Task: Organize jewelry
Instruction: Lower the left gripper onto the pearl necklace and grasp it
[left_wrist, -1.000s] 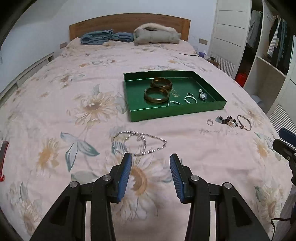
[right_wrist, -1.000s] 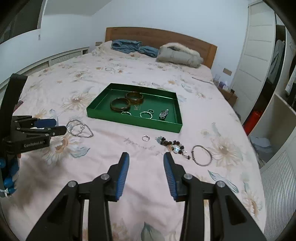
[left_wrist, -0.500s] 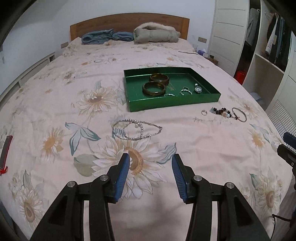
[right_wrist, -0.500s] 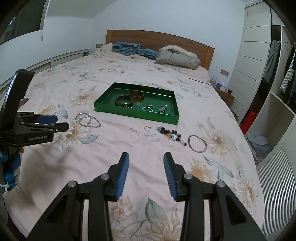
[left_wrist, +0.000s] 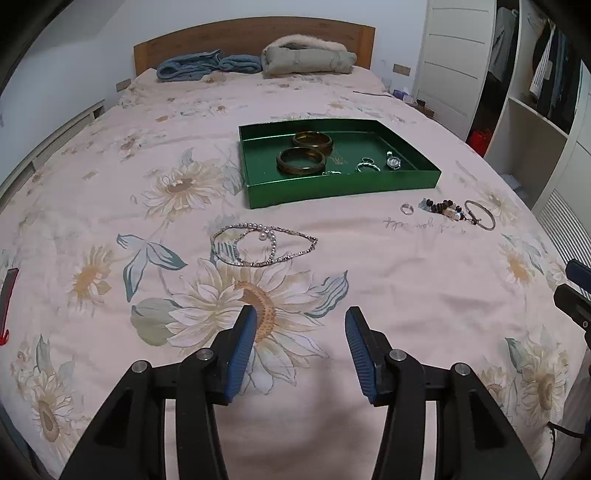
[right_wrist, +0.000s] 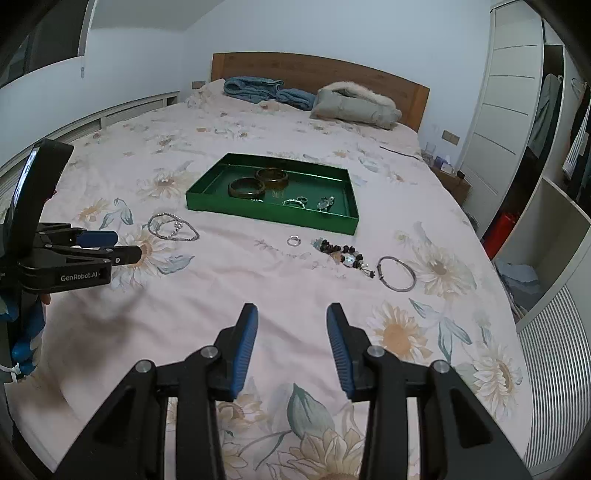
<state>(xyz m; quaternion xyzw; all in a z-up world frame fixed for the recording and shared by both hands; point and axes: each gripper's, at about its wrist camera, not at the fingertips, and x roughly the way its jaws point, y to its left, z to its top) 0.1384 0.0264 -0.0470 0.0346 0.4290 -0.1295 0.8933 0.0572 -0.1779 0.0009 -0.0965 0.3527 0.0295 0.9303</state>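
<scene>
A green tray (left_wrist: 343, 186) (right_wrist: 273, 216) lies mid-bed holding two brown bangles (left_wrist: 301, 161), small rings and a watch (left_wrist: 392, 161). In front of it on the bedspread lie a silver chain and pearl necklace (left_wrist: 258, 245) (right_wrist: 171, 228), a ring (left_wrist: 406, 208) (right_wrist: 294, 241), a dark bead bracelet (left_wrist: 443, 208) (right_wrist: 343, 254) and a thin silver bangle (left_wrist: 480, 219) (right_wrist: 397, 274). My left gripper (left_wrist: 300, 321) hovers short of the necklace, its jaws opening with nothing between them. My right gripper (right_wrist: 291, 317) stands open and empty, short of the bead bracelet.
Folded blue cloth (left_wrist: 207, 68) and a grey fur-trimmed coat (left_wrist: 306, 59) lie by the wooden headboard. White wardrobe doors and open shelves (right_wrist: 546, 206) stand on the right. The left gripper's body (right_wrist: 70, 258) shows at the left of the right wrist view.
Both views have drawn back from the bed, so the jewelry looks farther and smaller. The left jaws stand a little wider than before. The right jaws keep the same gap.
</scene>
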